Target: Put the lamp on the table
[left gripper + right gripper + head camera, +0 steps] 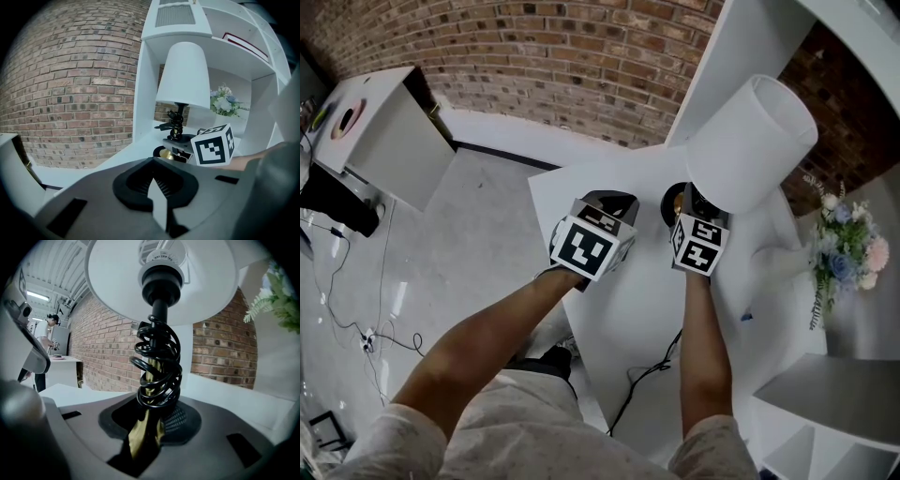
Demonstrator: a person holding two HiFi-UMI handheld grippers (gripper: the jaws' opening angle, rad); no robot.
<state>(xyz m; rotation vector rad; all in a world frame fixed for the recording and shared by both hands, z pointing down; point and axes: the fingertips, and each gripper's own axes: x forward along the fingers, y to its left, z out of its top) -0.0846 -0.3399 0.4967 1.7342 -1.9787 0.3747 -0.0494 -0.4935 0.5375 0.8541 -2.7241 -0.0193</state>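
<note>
Right gripper view: the right hand-held gripper (143, 441) apparently pinches the lamp (158, 362) low on its brass stem.

Lab-like room: brick wall (581, 56), white shelves (234, 51), floor cables (649, 370).

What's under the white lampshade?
Under the white tapered lampshade: a black socket, then a black coiled-wire stem around a brass rod, clamped by the right gripper. Its body hides everything below the grip in that view.
</note>
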